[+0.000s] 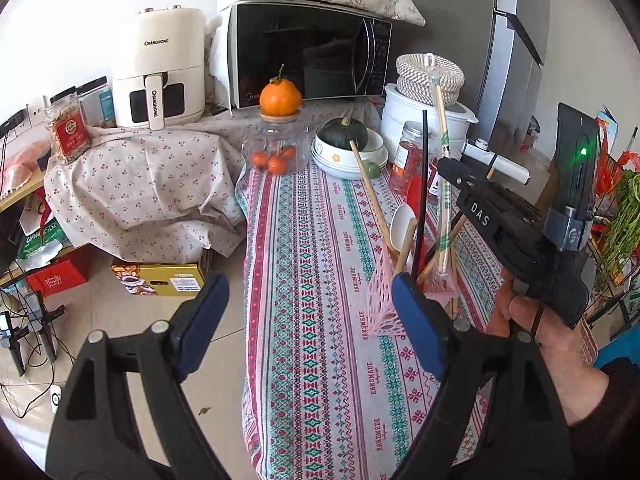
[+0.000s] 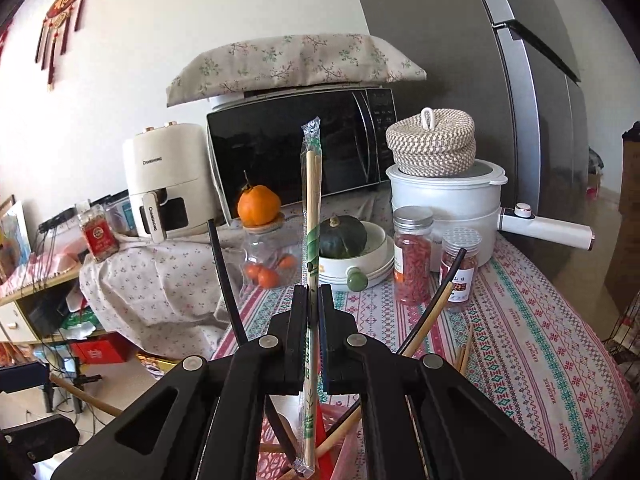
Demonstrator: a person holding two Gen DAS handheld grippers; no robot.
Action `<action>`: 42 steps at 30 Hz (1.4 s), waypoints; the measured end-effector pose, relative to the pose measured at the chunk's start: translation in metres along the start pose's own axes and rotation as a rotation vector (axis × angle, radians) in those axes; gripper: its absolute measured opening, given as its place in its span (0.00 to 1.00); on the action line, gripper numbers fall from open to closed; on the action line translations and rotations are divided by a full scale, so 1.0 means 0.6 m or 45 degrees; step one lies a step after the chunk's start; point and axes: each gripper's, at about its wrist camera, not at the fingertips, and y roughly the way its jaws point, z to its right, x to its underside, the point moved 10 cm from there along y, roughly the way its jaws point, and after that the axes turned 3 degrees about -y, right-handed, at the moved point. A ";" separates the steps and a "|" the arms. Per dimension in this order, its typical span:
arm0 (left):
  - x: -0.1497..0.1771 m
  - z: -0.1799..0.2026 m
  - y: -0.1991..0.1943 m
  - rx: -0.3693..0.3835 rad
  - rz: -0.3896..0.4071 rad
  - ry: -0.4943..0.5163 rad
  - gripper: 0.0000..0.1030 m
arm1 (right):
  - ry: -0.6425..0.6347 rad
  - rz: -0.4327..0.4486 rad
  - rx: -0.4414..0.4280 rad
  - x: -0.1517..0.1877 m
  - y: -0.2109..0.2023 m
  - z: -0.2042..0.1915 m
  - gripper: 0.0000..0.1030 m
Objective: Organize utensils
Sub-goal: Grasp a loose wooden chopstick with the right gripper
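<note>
A pink lattice utensil holder [image 1: 382, 304] stands on the patterned tablecloth [image 1: 320, 240]. It holds wooden chopsticks [image 1: 372, 196], a black chopstick [image 1: 422, 200] and a white spoon [image 1: 402, 222]. My right gripper [image 2: 313, 320] is shut on a plastic-wrapped pair of chopsticks [image 2: 311, 216], which stands upright over the holder [image 2: 276, 448] with its lower end down inside. In the left wrist view the right gripper [image 1: 454, 174] comes in from the right, with a hand under it. My left gripper [image 1: 310, 320] is open wide with nothing between its blue pads [image 1: 418, 324]; the right pad is just in front of the holder.
Behind the holder are a bowl with a green squash [image 1: 346, 136], a glass jar with an orange on top [image 1: 280, 98], jars of red berries [image 2: 412, 256], a white pot under a woven basket [image 2: 444, 196], a microwave [image 1: 308, 52] and an air fryer [image 1: 164, 68]. The table's left edge drops to the floor.
</note>
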 end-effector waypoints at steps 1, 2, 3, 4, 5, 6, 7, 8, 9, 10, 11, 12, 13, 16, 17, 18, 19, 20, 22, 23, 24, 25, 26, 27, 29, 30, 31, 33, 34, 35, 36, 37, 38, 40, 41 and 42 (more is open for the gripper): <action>0.003 0.000 0.003 0.005 -0.011 -0.004 0.81 | -0.008 0.002 0.010 0.005 0.001 -0.001 0.05; 0.006 0.000 0.006 0.009 -0.021 -0.006 0.81 | -0.013 -0.003 0.016 0.011 0.002 -0.003 0.05; 0.008 0.001 0.009 0.012 -0.032 -0.007 0.81 | -0.016 -0.012 0.022 0.018 0.003 -0.004 0.05; 0.011 0.001 0.011 0.015 -0.043 -0.009 0.81 | -0.013 -0.021 0.026 0.025 0.003 -0.003 0.05; 0.014 0.002 0.014 0.018 -0.055 -0.009 0.81 | -0.006 -0.030 0.028 0.033 0.002 -0.003 0.05; 0.017 0.003 0.017 0.021 -0.066 -0.009 0.81 | 0.003 -0.037 0.023 0.039 -0.001 -0.002 0.06; 0.021 0.004 0.019 0.024 -0.078 -0.009 0.81 | 0.004 -0.050 0.015 0.044 -0.004 -0.002 0.06; 0.024 0.005 0.022 0.026 -0.091 -0.009 0.81 | -0.003 -0.061 0.003 0.049 -0.008 -0.005 0.07; 0.028 0.006 0.025 0.030 -0.105 -0.010 0.81 | -0.014 -0.071 -0.012 0.051 -0.013 -0.007 0.11; 0.033 0.008 0.028 0.036 -0.122 -0.012 0.81 | -0.024 -0.077 -0.029 0.052 -0.019 -0.009 0.14; 0.038 0.010 0.031 0.042 -0.138 -0.013 0.81 | -0.032 -0.077 -0.045 0.051 -0.026 -0.010 0.21; 0.043 0.012 0.034 0.049 -0.155 -0.015 0.81 | -0.034 -0.074 -0.064 0.049 -0.035 -0.011 0.32; 0.047 0.014 0.038 0.055 -0.170 -0.016 0.81 | -0.029 -0.067 -0.084 0.047 -0.045 -0.010 0.36; 0.060 0.024 0.045 0.077 -0.211 -0.021 0.81 | -0.002 -0.058 -0.128 0.034 -0.075 -0.001 0.45; 0.064 0.028 0.047 0.082 -0.223 -0.021 0.81 | 0.009 -0.059 -0.140 0.030 -0.084 0.004 0.46; 0.069 0.032 0.048 0.087 -0.233 -0.022 0.81 | 0.020 -0.065 -0.149 0.026 -0.093 0.010 0.47; 0.074 0.037 0.050 0.092 -0.245 -0.023 0.82 | 0.029 -0.075 -0.150 0.023 -0.101 0.018 0.48; 0.079 0.041 0.052 0.098 -0.258 -0.024 0.83 | 0.039 -0.083 -0.154 0.021 -0.109 0.027 0.50; 0.088 0.048 0.059 0.096 -0.286 -0.027 0.89 | 0.062 -0.102 -0.166 0.018 -0.122 0.048 0.55; 0.093 0.051 0.061 0.094 -0.298 -0.028 0.93 | 0.073 -0.119 -0.166 0.018 -0.127 0.060 0.57; 0.096 0.055 0.064 0.097 -0.306 -0.029 0.96 | 0.085 -0.135 -0.167 0.020 -0.130 0.072 0.59; 0.100 0.058 0.066 0.099 -0.311 -0.029 0.97 | 0.099 -0.153 -0.164 0.021 -0.133 0.086 0.60; 0.102 0.062 0.067 0.100 -0.315 -0.029 0.98 | 0.111 -0.168 -0.157 0.024 -0.136 0.099 0.61; 0.103 0.064 0.069 0.100 -0.318 -0.030 0.99 | 0.124 -0.186 -0.150 0.027 -0.136 0.113 0.63; 0.105 0.069 0.073 0.103 -0.320 -0.033 0.99 | 0.158 -0.215 -0.124 0.034 -0.136 0.143 0.64; 0.107 0.071 0.076 0.105 -0.324 -0.033 0.99 | 0.175 -0.233 -0.107 0.038 -0.135 0.157 0.64; 0.109 0.075 0.079 0.106 -0.327 -0.033 0.99 | 0.194 -0.252 -0.090 0.043 -0.132 0.173 0.65; 0.114 0.082 0.086 0.111 -0.337 -0.032 0.99 | 0.231 -0.297 -0.062 0.053 -0.123 0.198 0.66; 0.117 0.087 0.089 0.123 -0.348 -0.031 0.99 | 0.251 -0.335 -0.047 0.062 -0.115 0.212 0.67; 0.121 0.093 0.091 0.138 -0.360 -0.032 0.99 | 0.272 -0.365 -0.036 0.069 -0.107 0.222 0.67; 0.125 0.098 0.094 0.148 -0.371 -0.033 0.99 | 0.298 -0.406 -0.028 0.080 -0.096 0.233 0.67; 0.129 0.103 0.096 0.158 -0.379 -0.035 0.99 | 0.317 -0.451 -0.021 0.092 -0.085 0.243 0.67; 0.131 0.108 0.098 0.169 -0.381 -0.038 0.99 | 0.335 -0.503 -0.009 0.106 -0.071 0.252 0.67; 0.135 0.116 0.099 0.179 -0.381 -0.042 1.00 | 0.367 -0.595 0.026 0.135 -0.045 0.270 0.67; 0.137 0.118 0.100 0.177 -0.381 -0.039 1.00 | 0.379 -0.637 0.041 0.150 -0.033 0.277 0.67; 0.137 0.120 0.102 0.172 -0.380 -0.032 1.00 | 0.391 -0.681 0.055 0.164 -0.020 0.284 0.67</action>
